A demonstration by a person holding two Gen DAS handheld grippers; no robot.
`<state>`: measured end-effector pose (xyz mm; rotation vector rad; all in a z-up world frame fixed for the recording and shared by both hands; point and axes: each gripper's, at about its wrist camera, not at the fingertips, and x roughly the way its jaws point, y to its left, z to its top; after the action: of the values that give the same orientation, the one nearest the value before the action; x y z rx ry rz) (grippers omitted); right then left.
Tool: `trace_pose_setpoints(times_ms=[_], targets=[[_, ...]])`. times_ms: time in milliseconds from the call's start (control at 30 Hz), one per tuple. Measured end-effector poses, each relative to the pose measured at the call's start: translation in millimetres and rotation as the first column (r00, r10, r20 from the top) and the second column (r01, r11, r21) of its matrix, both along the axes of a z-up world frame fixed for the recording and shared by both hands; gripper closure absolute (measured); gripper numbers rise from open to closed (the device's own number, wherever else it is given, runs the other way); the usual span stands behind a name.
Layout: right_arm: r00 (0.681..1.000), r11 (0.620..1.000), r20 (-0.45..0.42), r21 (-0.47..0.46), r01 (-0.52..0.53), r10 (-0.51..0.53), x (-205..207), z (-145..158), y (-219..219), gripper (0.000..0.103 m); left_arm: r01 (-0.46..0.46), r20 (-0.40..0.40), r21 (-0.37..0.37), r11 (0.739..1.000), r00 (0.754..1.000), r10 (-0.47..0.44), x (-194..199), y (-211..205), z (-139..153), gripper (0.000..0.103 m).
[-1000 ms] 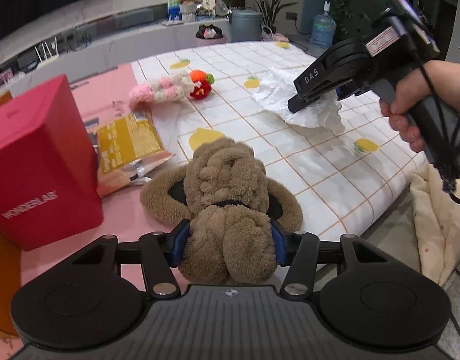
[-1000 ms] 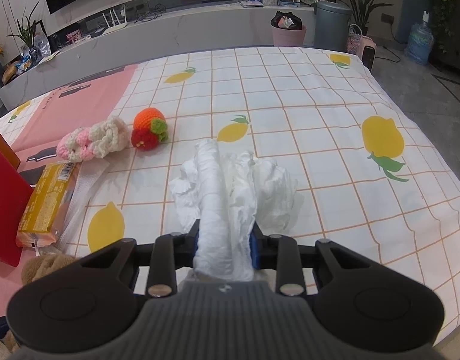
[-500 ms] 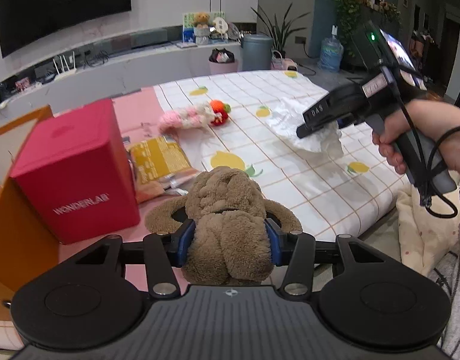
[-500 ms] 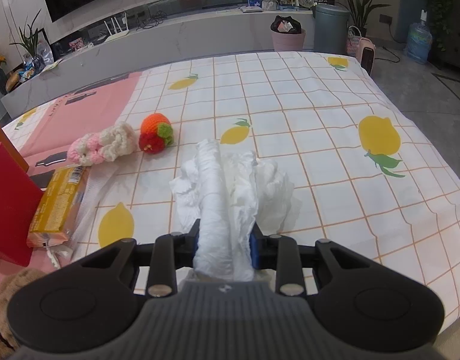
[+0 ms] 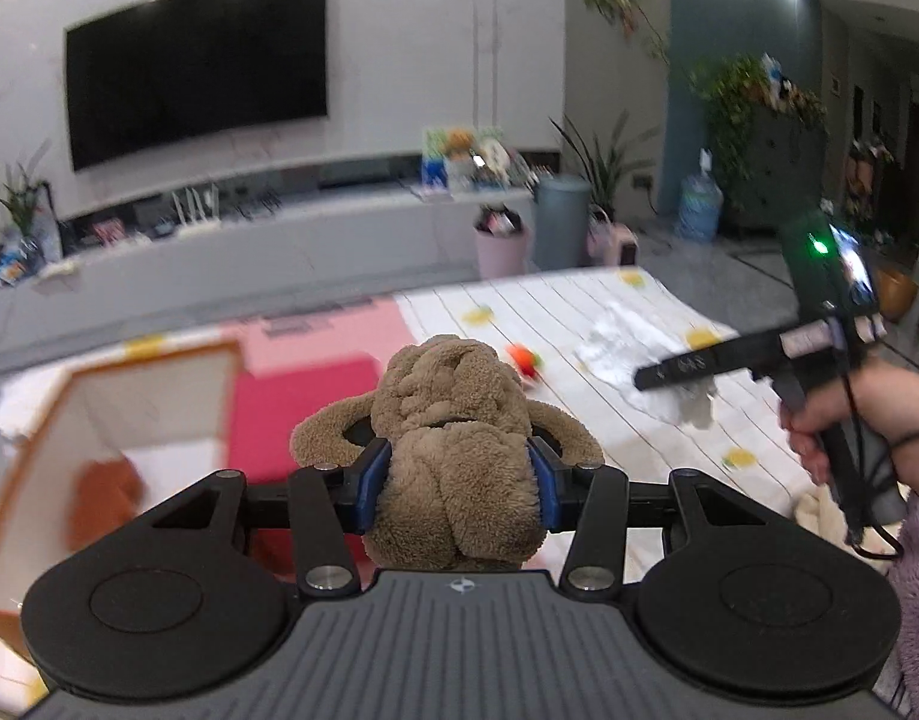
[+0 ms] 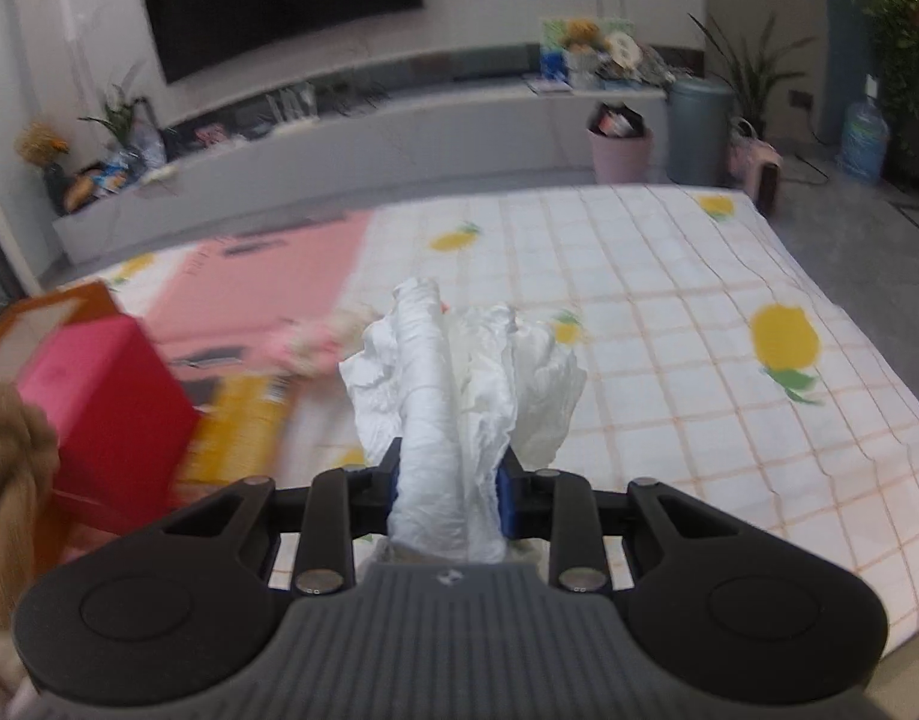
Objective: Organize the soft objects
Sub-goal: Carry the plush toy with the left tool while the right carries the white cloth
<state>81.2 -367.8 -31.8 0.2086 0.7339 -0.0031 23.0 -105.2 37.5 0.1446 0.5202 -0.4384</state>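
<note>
My left gripper is shut on a brown plush toy and holds it in the air above the table. My right gripper is shut on a crumpled white cloth, lifted off the lemon-print tablecloth. In the left wrist view the right gripper holds the white cloth to the right. An orange crochet toy lies on the table behind the plush. A pink and white knitted toy shows blurred in the right wrist view. The plush also shows at the left edge there.
An open orange cardboard box stands at the left, with a red box beside it. A yellow snack packet lies next to the red box. Bins and plants stand on the floor beyond the table.
Both grippers have risen and tilted up with their loads; the plush and the white cloth have come off the table. The orange box has come into the left view.
</note>
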Motion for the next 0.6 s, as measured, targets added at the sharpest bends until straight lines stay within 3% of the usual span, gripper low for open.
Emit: trace_pose_setpoints(times_ms=[167,333,600], targets=[[0.993,0.997,0.102,0.031,-0.067,0.063,-13,46,46,0.075,-0.058,0.089,0.019,0.998,0.994,0.056,5,53,30,0.048],[0.972,0.981,0.16,0.063,-0.184,0.172,-17,85,109,0.075,-0.154,0.153,0.047,0.987,0.978,0.145,14,100,34,0.048],[0.921,0.919,0.169,0.127,-0.374,0.351,7,120,231,0.075,-0.308,0.15,-0.05,0.95,0.938,0.312,49,175,21,0.048]])
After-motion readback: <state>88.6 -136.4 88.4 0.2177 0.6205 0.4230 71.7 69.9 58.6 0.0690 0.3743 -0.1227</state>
